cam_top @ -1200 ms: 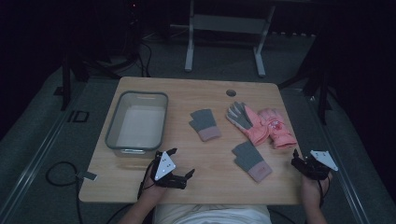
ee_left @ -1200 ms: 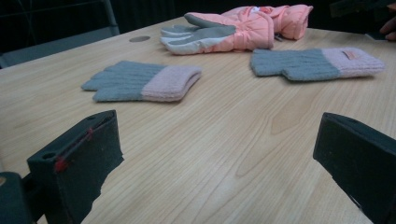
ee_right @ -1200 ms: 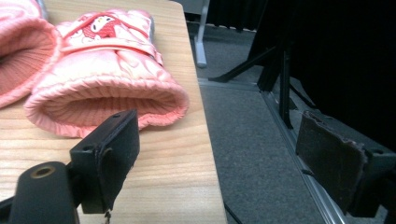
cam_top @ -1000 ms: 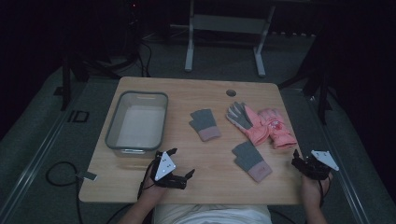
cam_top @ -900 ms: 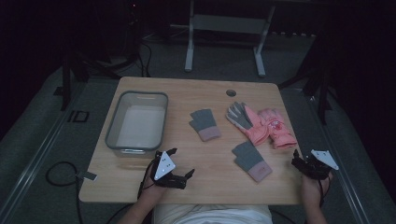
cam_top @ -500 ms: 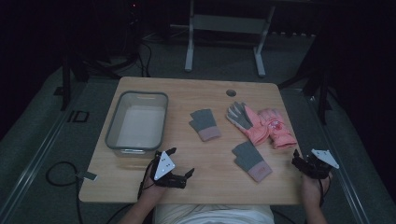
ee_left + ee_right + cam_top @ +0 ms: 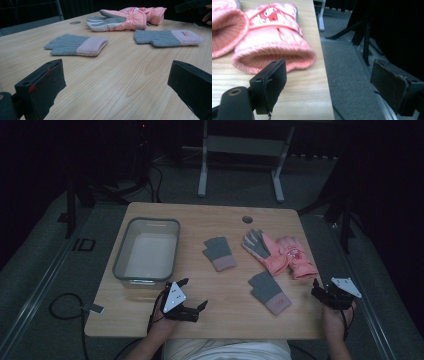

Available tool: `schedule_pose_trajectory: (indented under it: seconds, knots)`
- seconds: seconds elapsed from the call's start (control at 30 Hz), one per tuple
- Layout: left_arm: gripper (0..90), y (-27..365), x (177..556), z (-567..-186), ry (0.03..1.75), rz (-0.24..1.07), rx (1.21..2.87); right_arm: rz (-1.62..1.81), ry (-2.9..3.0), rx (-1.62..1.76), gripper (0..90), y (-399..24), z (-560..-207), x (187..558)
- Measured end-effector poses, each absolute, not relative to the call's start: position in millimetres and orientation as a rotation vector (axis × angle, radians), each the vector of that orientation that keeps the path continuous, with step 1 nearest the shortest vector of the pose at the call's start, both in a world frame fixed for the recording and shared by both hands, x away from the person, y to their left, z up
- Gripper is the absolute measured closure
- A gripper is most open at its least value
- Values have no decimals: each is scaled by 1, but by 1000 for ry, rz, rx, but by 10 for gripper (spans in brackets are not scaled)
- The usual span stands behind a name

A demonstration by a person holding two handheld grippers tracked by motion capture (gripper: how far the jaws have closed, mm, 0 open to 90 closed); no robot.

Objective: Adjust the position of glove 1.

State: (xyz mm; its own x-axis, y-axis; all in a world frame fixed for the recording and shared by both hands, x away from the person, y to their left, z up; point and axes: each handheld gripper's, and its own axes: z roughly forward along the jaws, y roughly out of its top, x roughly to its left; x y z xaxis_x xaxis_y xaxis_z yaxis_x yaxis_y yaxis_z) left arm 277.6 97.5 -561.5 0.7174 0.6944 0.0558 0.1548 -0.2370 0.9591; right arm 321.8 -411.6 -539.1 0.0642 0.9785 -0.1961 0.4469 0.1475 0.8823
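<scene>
Resting near the surface's (image 7: 150, 325) front edge, left tongs (image 7: 192, 307) spread empty, aimed toward grey knit gloves (image 7: 219, 253) mid-surface; right tongs (image 7: 320, 292) likewise agape at the right edge, facing pink ski gloves (image 7: 282, 252), seemingly readying a pickup.

Two black hand-held tongs, each topped by a pale grey three-cornered plate dotted with small dark marks: the left tongs (image 7: 186, 296) trail a black cable and show a red mark on one blocky jaw; the right tongs (image 7: 325, 292) have chipped, worn jaw edges.
</scene>
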Motion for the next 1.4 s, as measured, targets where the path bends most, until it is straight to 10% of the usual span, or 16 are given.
schedule_pose_trajectory:
  seconds: [1.4]
  knots:
    - [6, 94, 274, -562, 649, 609, 1789, 957, 1653, 1153, 218, -337, -412, 352]
